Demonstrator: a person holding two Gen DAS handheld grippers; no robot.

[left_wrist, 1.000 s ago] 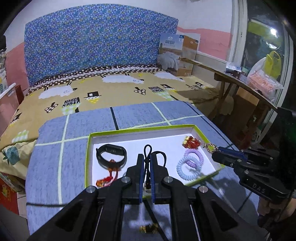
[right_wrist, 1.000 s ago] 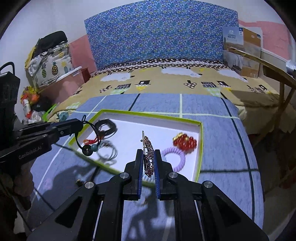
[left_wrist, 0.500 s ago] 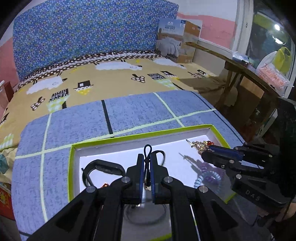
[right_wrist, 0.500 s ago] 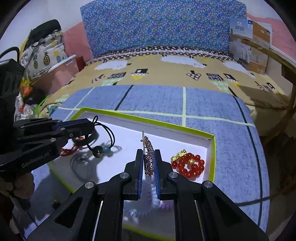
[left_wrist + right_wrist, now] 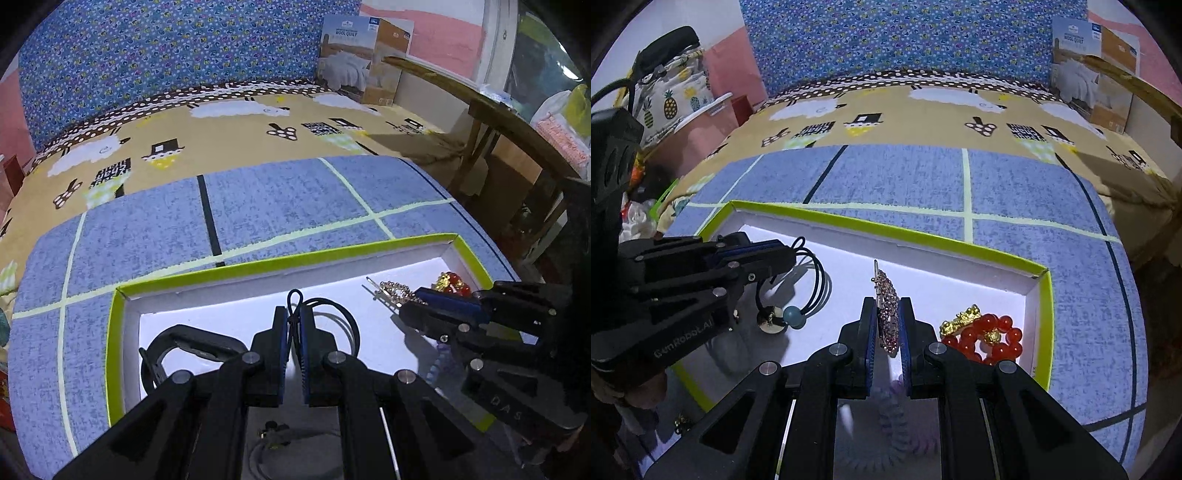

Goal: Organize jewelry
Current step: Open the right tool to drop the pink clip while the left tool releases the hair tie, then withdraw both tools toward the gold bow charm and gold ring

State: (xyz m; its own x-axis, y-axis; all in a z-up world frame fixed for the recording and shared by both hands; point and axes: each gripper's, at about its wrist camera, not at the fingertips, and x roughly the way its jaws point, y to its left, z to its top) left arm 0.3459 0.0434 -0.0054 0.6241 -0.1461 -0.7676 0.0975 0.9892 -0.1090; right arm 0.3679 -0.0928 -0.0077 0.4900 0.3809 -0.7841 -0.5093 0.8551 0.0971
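Left gripper [image 5: 293, 326] clamped on black hair tie [image 5: 816, 286], right gripper [image 5: 888, 325] clamped on rhinestone clip [image 5: 886, 302], both over green-rimmed tray [image 5: 886, 227] beneath the fingers, apparently for depositing.

A bed [image 5: 229, 122] is carrying the scene, dressed in a tan sheet printed with sheep and small houses. A blue-grey blanket [image 5: 266, 206] crossed by pale green and dark lines is lying over its near end. A shallow tray [image 5: 886, 227] with a lime-green rim and white floor is sitting directly on the blanket. At the far end, a cardboard quilt box [image 5: 364, 59] is standing on the sheet against the pink wall, beside the blue floral headboard [image 5: 166, 55].
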